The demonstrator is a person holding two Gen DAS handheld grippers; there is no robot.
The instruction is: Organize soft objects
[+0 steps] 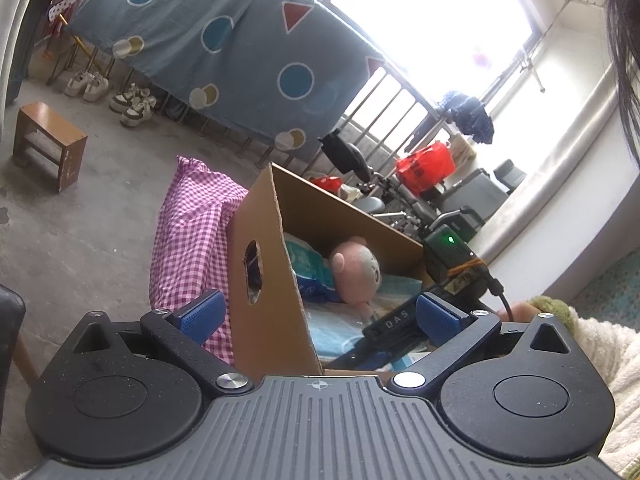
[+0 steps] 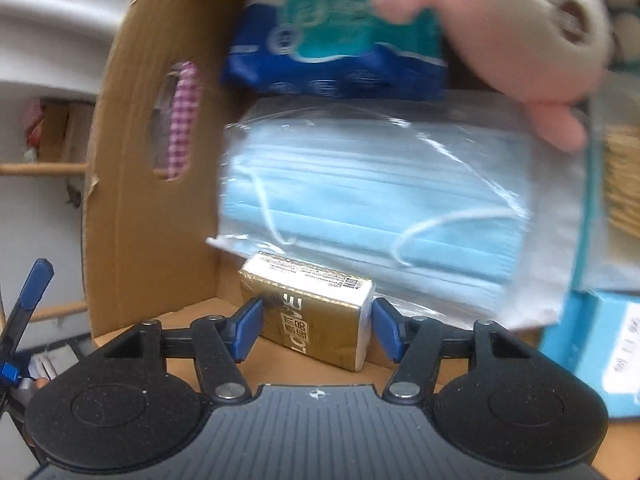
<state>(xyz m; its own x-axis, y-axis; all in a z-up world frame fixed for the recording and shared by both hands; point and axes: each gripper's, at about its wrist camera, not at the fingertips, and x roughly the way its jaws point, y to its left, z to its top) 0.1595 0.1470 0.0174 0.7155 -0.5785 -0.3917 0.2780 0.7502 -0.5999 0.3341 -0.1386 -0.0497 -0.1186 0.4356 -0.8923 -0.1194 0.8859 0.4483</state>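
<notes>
Looking into the cardboard box (image 2: 132, 208), your right hand-held gripper (image 2: 316, 324) sits spread around the gold pack (image 2: 308, 316), pads just off it; left hand-held gripper (image 1: 316, 316) gapes wide astride the box wall

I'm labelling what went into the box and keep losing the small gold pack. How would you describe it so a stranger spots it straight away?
Look inside the cardboard box, at its floor beside the wall with the handle hole. Just below the clear bag of blue face masks lies the small gold pack, between the right gripper fingers. It is the only shiny gold, hard-edged item there.
</notes>
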